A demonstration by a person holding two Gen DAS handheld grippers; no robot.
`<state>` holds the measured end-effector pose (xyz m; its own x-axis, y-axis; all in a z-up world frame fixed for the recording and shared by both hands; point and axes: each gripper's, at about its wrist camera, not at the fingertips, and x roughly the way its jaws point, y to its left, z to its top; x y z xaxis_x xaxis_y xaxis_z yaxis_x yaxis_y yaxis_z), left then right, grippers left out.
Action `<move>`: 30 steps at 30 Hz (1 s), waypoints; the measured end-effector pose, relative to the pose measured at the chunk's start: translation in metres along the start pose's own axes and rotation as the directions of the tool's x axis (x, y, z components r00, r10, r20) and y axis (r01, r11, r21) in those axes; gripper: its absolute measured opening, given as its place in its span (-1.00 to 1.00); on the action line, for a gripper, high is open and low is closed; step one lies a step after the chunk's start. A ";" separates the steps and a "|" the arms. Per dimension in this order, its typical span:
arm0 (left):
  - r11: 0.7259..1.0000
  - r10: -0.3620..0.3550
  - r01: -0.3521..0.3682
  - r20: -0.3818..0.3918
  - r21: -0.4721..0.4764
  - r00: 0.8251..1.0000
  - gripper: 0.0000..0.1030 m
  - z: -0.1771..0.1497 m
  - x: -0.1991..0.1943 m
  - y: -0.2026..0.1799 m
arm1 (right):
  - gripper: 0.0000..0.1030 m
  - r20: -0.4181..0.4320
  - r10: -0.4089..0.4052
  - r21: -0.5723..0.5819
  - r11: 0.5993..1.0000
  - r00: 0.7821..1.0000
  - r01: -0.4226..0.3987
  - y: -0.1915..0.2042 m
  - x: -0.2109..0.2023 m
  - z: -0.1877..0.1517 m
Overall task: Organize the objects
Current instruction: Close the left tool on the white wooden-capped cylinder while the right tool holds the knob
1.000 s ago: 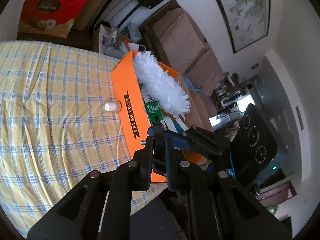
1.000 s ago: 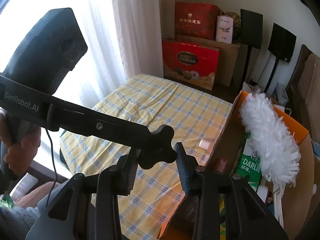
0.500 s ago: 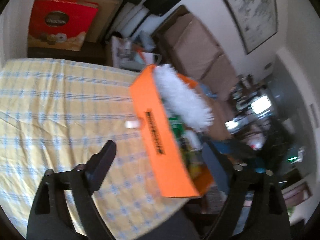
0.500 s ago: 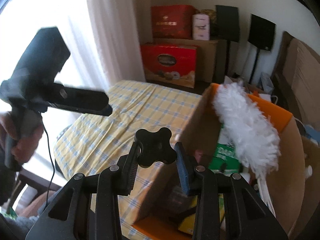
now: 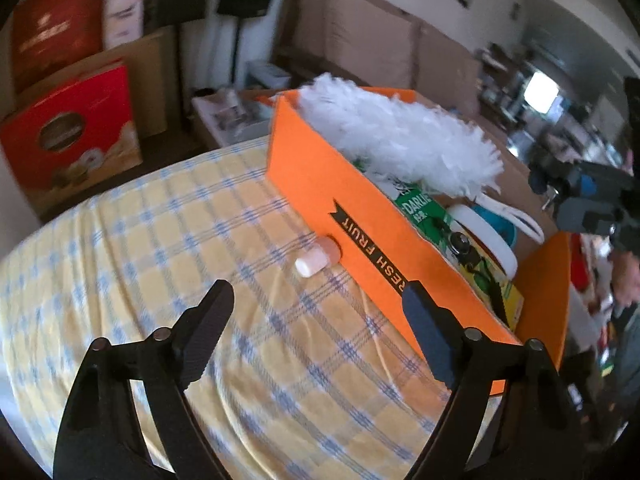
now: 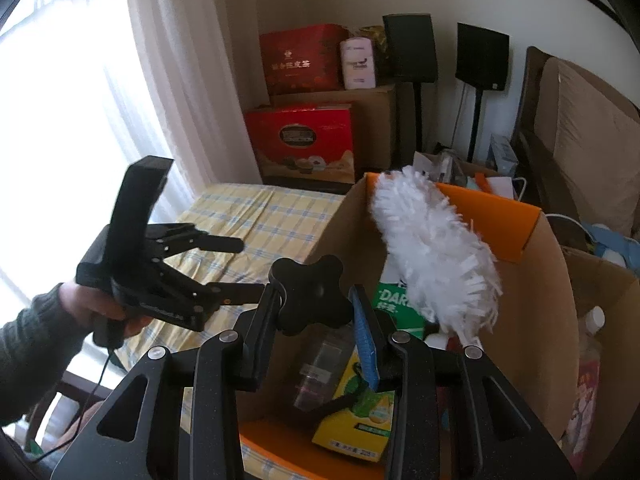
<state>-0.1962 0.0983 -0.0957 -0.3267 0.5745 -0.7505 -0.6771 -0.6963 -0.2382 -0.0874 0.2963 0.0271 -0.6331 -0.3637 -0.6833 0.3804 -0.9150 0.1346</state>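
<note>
My left gripper (image 5: pixel 318 304) is open and empty above the yellow checked tablecloth (image 5: pixel 160 272). A small pink bottle with a white cap (image 5: pixel 318 259) lies on the cloth just ahead of it, against the orange box (image 5: pixel 320 176). The box holds a white duster (image 5: pixel 396 140), a green carton and other items. My right gripper (image 6: pixel 316 304) is shut on a black star-shaped knob (image 6: pixel 308 294) and holds it above the open box (image 6: pixel 536 304). The left gripper also shows in the right wrist view (image 6: pixel 236 268), open, over the cloth.
Red gift boxes (image 6: pixel 304 144) and cardboard cartons stand by the far wall next to a curtain (image 6: pixel 180 80). Two black speakers on stands (image 6: pixel 480 56) and a brown sofa (image 6: pixel 580 128) lie beyond the box. The table edge falls away on the near side.
My left gripper let go of the black knob, opened wide and swung left over the cloth toward the pink bottle. My right gripper kept the knob and moved over the box.
</note>
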 end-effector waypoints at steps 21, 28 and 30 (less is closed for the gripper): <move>0.911 -0.049 0.125 -0.197 0.392 0.979 -0.10 0.013 0.074 -0.014 | -0.31 -0.017 -0.016 0.007 1.000 1.000 0.016 -0.017 -0.002 -0.007; 0.871 -0.065 0.166 -0.224 0.463 0.972 -0.45 0.013 0.075 -0.017 | -0.31 -0.030 -0.015 0.006 1.000 0.999 0.015 -0.018 0.000 -0.010; 0.862 -0.065 0.174 -0.236 0.476 0.970 -0.57 0.012 0.076 -0.019 | -0.31 -0.031 -0.017 0.008 1.000 0.999 0.017 -0.019 0.001 -0.010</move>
<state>-0.2155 0.1602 -0.1410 -0.1170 0.5006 -0.8577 -0.9543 -0.2957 -0.0425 -0.0883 0.3149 0.0171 -0.6185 -0.3424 -0.7073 0.3642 -0.9225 0.1281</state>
